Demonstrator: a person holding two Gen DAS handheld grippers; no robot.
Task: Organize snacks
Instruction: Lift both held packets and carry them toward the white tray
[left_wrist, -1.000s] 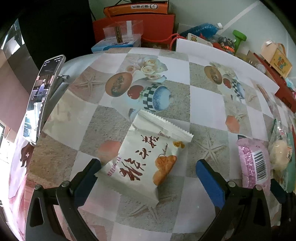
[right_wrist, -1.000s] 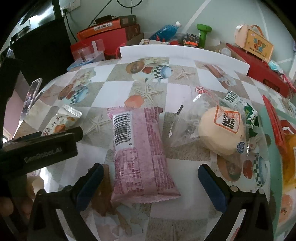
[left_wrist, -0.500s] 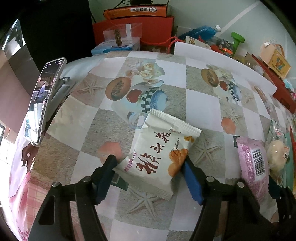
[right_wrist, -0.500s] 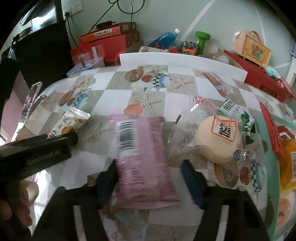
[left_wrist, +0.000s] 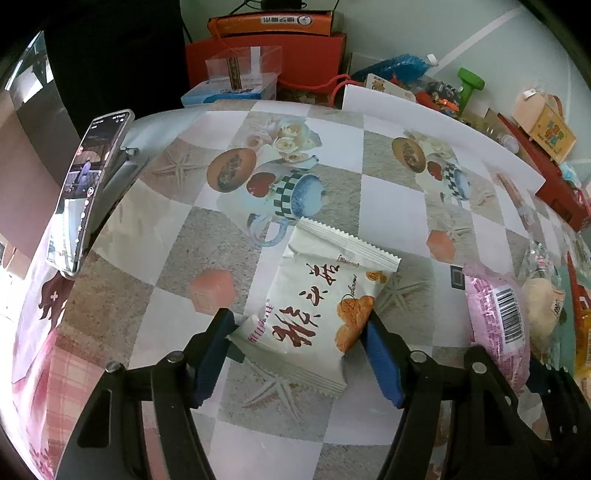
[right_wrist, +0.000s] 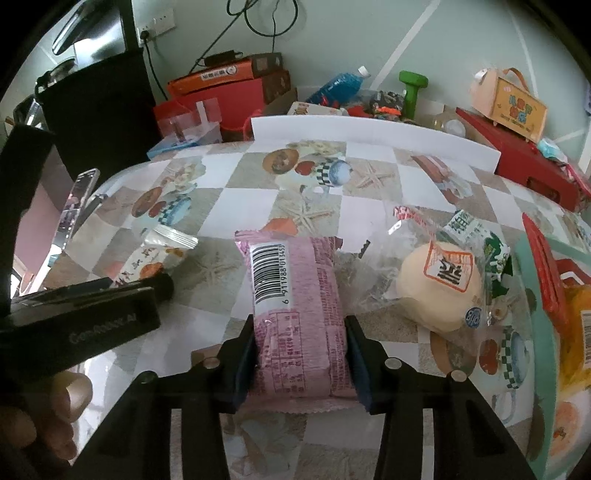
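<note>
My left gripper (left_wrist: 297, 325) is shut on a white snack packet with red characters (left_wrist: 317, 310), its blue pads pressing both sides near the packet's near end. My right gripper (right_wrist: 300, 332) is shut on a pink snack packet with a barcode (right_wrist: 295, 306), held lengthwise between the pads. The pink packet also shows at the right of the left wrist view (left_wrist: 495, 325), and the white packet at the left of the right wrist view (right_wrist: 155, 258). Both packets are at the patterned tablecloth (left_wrist: 391, 221).
A clear bag with a round bun (right_wrist: 439, 288) and a green-labelled packet (right_wrist: 476, 236) lie right of the pink packet. A teal tray (right_wrist: 546, 332) with orange snacks is at the far right. A phone on a stand (left_wrist: 85, 192) stands at the left edge. Boxes crowd the back.
Both grippers went from wide open to closed on their packets: the left on the white packet, the right on the pink one. Both moved forward slightly.
</note>
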